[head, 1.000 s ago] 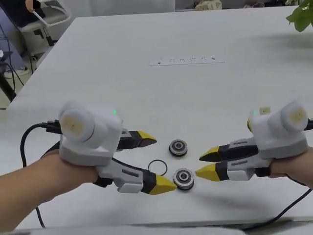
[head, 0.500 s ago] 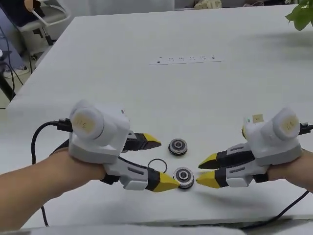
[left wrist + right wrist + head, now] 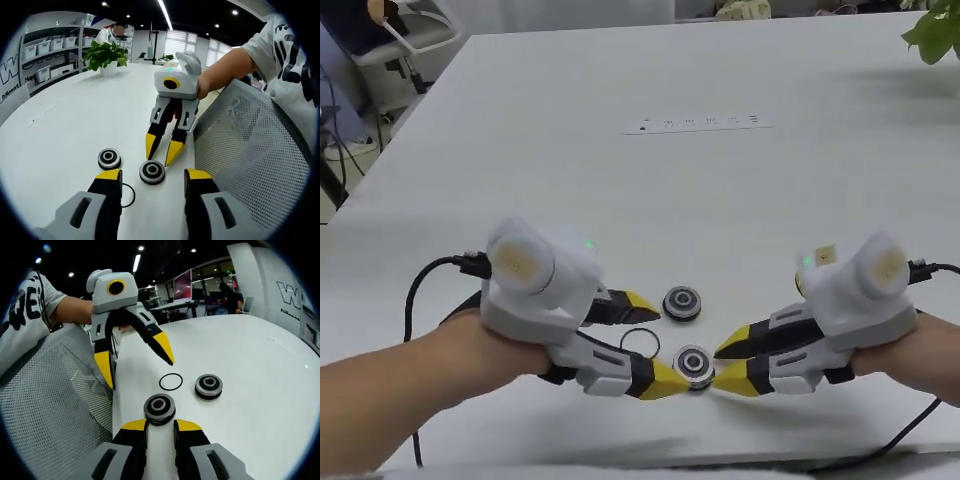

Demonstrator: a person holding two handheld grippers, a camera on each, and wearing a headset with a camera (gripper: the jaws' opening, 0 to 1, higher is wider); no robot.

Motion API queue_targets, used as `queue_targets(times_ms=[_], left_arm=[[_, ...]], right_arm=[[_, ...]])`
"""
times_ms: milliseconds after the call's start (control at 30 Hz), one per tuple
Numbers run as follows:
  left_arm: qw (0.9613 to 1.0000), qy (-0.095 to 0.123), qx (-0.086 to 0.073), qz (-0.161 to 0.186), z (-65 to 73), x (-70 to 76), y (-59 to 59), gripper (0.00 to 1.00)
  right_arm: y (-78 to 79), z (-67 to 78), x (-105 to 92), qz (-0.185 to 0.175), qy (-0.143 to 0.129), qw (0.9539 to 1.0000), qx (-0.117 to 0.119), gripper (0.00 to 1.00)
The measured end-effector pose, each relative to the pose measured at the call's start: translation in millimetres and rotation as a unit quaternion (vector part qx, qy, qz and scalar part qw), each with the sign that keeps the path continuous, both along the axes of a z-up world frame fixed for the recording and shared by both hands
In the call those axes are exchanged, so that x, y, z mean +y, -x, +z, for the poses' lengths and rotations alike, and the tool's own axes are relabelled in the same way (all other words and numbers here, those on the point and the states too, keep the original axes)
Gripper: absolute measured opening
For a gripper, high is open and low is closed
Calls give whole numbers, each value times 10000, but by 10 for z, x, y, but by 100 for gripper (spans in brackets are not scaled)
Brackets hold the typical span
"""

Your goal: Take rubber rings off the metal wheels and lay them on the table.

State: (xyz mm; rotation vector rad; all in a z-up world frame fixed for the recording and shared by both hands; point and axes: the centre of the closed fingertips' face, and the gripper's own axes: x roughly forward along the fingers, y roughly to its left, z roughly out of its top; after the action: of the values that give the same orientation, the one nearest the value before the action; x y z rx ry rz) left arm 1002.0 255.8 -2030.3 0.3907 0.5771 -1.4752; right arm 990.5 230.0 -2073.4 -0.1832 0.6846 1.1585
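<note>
1. Both grippers have closed in on the near wheel (image 3: pixel 693 364) since a second ago, low in the head view's centre.
2. Left gripper (image 3: pixel 669 346) has its jaws wide apart, the lower tip at the wheel's left edge.
3. Right gripper (image 3: pixel 718 364) has its jaws only narrowly apart, clamping nothing, with the tips at the wheel's right edge.
4. One loose rubber ring (image 3: pixel 640 343) lies flat on the table (image 3: pixel 620 200), just left of that wheel.
5. Second wheel (image 3: pixel 681 303) sits just above both, apart from them.

Two metal wheels (image 3: pixel 682 303) (image 3: pixel 694 364), one loose rubber ring (image 3: pixel 641 343).
</note>
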Motion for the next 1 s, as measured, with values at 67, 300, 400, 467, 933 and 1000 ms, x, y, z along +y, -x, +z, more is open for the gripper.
queue_targets(times_ms=[67,300,400,467,933,1000], left_arm=[[10000,-11,22,-15,-24,-17,7,43],[9999,-4,144,-62,-75,-98,45,40],[9998,-20,194,-78,-100,-127,50,36],[9997,-13,222,-65,-115,-148,47,35],[9990,-26,447,40,-214,-197,47,23],[9991,-65,424,1,-234,-193,65,21]], right_arm=[[3,-19,-1,22,20,10000,-5,17],[13,-43,22,52,23,10000,2,15],[9,-53,20,54,36,10000,-22,13],[4,-53,20,55,28,10000,-26,13],[0,-51,20,19,4,10000,-62,12],[-1,-51,19,19,2,10000,-64,12]])
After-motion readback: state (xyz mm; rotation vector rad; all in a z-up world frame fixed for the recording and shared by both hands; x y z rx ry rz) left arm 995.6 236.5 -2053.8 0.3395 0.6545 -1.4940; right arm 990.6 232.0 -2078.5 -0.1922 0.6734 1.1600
